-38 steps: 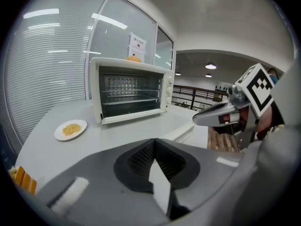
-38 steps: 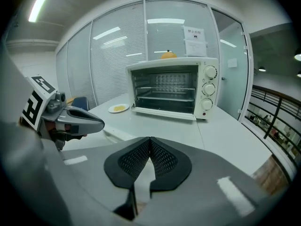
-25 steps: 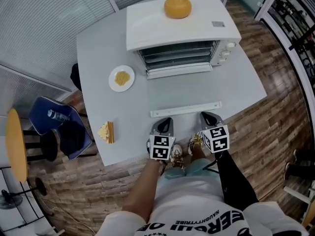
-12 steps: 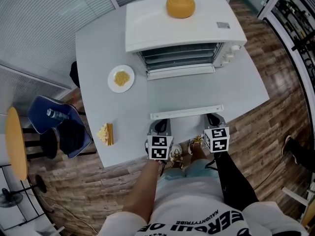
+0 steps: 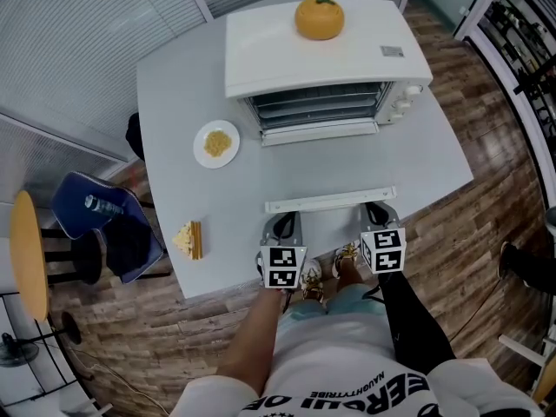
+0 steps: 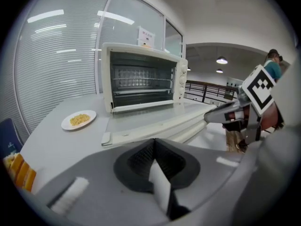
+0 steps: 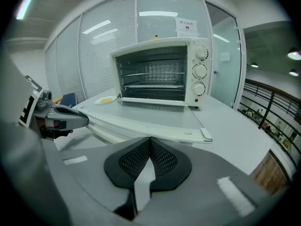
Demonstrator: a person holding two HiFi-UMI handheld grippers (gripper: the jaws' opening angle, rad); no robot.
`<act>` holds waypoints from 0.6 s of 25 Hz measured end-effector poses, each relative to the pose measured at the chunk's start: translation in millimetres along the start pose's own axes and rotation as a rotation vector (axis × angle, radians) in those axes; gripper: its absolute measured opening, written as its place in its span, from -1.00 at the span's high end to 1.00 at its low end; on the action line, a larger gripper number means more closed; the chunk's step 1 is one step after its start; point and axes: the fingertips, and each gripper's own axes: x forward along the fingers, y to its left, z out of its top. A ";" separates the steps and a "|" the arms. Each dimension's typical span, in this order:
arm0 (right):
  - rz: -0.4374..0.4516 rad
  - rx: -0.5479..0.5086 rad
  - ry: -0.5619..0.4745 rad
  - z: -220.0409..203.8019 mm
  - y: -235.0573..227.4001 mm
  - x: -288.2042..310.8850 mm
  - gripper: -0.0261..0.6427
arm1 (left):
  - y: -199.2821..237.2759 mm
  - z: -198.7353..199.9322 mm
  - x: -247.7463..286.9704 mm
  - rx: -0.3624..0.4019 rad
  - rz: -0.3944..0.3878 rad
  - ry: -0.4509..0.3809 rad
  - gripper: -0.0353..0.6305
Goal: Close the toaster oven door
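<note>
Viewed from above: white toaster oven (image 5: 321, 46) at the far side of a grey table (image 5: 174, 94), round orange fruit (image 5: 319, 17) on its roof, glass door (image 5: 347, 168) swung fully down and lying flat toward the near edge, with its white handle bar (image 5: 330, 201) closest to the person. Just on the near side of that bar, left gripper (image 5: 285, 221) by its left end and right gripper (image 5: 379, 212) by its right end, each with jaws pressed together and nothing between them. Left of the oven, a small white plate (image 5: 201, 150) of yellow food; at the table's front-left edge, a layered snack (image 5: 188, 236).
</note>
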 end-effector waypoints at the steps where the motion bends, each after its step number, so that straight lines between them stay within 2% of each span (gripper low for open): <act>1: 0.000 -0.008 -0.012 4.9 0.6 -1.7 0.91 | 1.1 5.2 -1.9 0.008 0.007 -0.019 0.72; 9: -0.011 -0.029 -0.104 41.6 0.5 -10.5 0.91 | 1.9 43.7 -10.9 0.071 0.020 -0.128 0.72; 15: -0.009 -0.051 -0.173 73.9 -0.5 -16.5 0.91 | 1.7 77.7 -14.5 0.085 0.031 -0.201 0.72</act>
